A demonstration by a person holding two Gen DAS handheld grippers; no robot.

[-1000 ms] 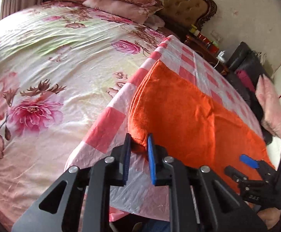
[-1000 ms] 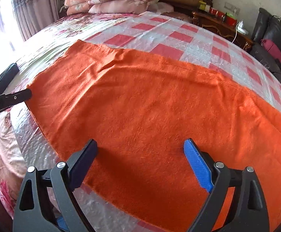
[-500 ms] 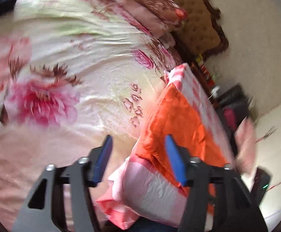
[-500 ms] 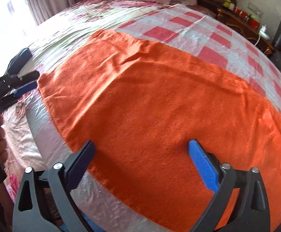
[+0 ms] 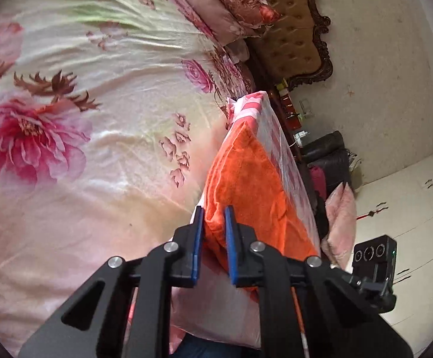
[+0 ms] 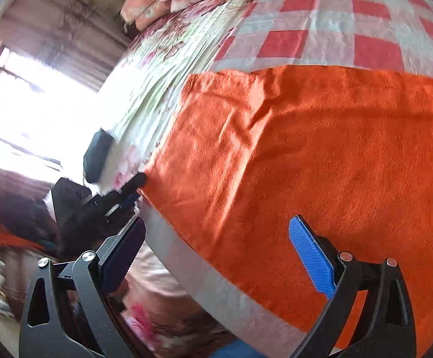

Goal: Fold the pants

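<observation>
The orange pants (image 6: 320,155) lie spread flat on a red-and-white checked sheet (image 6: 305,24) on the bed. My left gripper (image 5: 213,229) is shut on the near left corner of the orange pants (image 5: 246,185), with the fabric pinched between its blue pads. It also shows in the right wrist view (image 6: 133,188) at the pants' left corner. My right gripper (image 6: 216,250) is open wide and empty, its fingers straddling the pants' near edge.
The floral bedspread (image 5: 82,119) stretches to the left, with pillows (image 5: 231,3) and a tufted headboard (image 5: 293,38) at the far end. A dark flat object (image 6: 97,155) lies on the bed near the window. A nightstand and dark bags stand beside the bed.
My left gripper opened, tilted, then shut again on the pants' corner. My right gripper stayed open and swung left along the pants' near edge.
</observation>
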